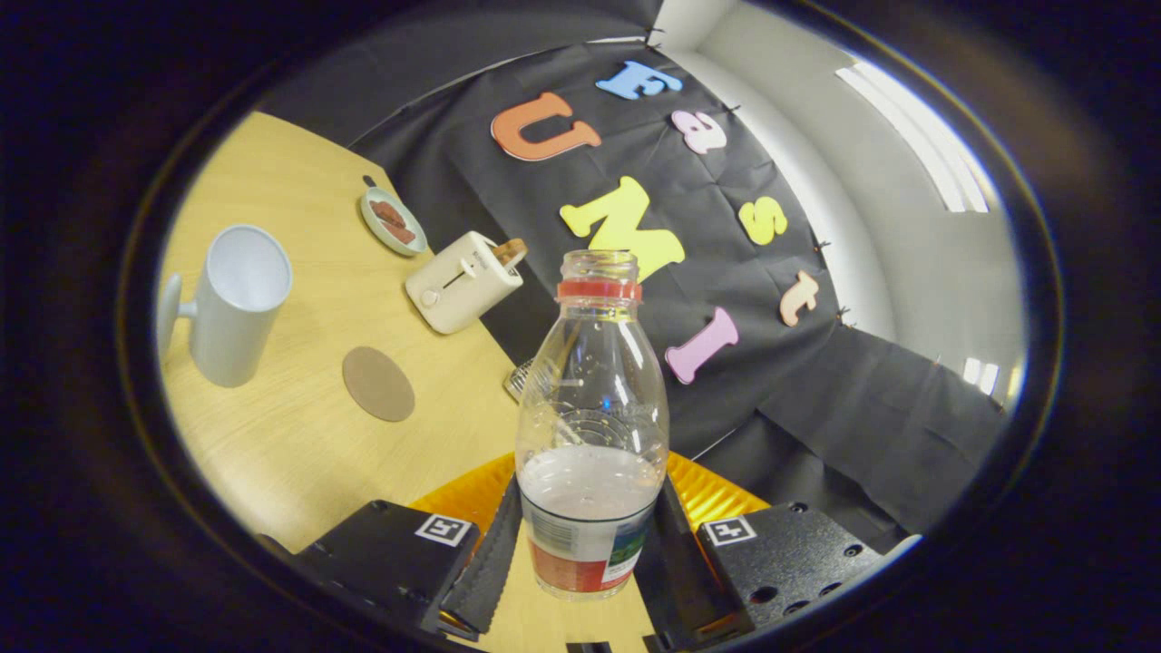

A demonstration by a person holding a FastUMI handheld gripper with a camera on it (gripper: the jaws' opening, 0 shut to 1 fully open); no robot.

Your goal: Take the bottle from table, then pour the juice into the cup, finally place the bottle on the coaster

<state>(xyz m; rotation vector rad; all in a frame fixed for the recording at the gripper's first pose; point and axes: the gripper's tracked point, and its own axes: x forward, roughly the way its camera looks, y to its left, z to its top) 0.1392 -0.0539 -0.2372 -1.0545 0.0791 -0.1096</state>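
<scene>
A staged recording booth is suggested rather than a lived-in home. A black cloth wall [816, 399] is pinned up behind a pale wooden table [299, 453], and plain white room walls with bright strip lighting [912, 136] can be seen beyond it, as in an office or lab. Kitchen props are laid out on the table: a toaster [463, 281] with bread in its slot, a small plate [393, 221] of what may be food, and a white cup [234, 304].
</scene>
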